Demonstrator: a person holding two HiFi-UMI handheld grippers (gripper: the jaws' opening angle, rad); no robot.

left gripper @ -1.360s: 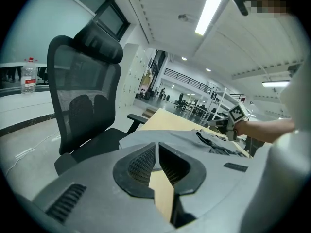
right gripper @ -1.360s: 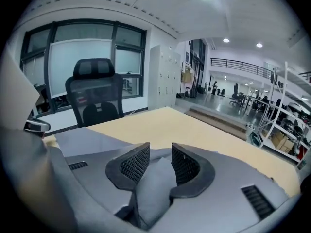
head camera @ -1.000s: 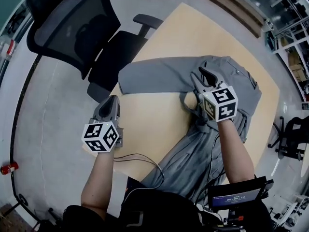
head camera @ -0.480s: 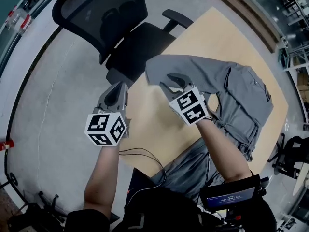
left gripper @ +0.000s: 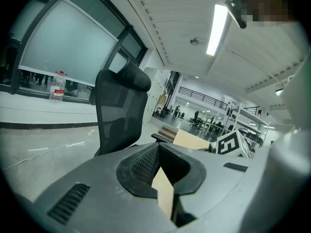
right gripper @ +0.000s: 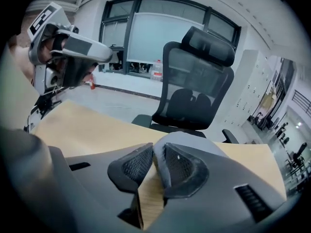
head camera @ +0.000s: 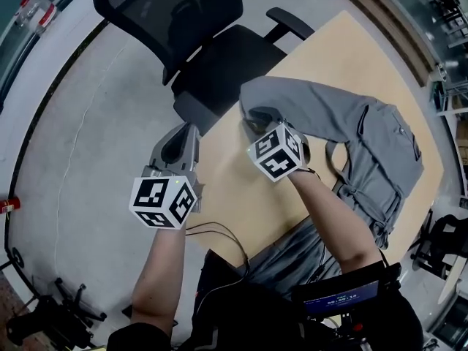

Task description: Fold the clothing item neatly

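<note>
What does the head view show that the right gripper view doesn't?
Head view only: the whole trousers spread out, and both arms. Right gripper view only: the right gripper, whose jaws have just been closing, nipping the trousers; a window. Both: chair, table, left gripper.

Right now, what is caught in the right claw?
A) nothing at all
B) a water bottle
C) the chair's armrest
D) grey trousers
D: the right claw has just been closing its jaws, and a fold of the grey trousers is pinched between them, at the end of one leg.
</note>
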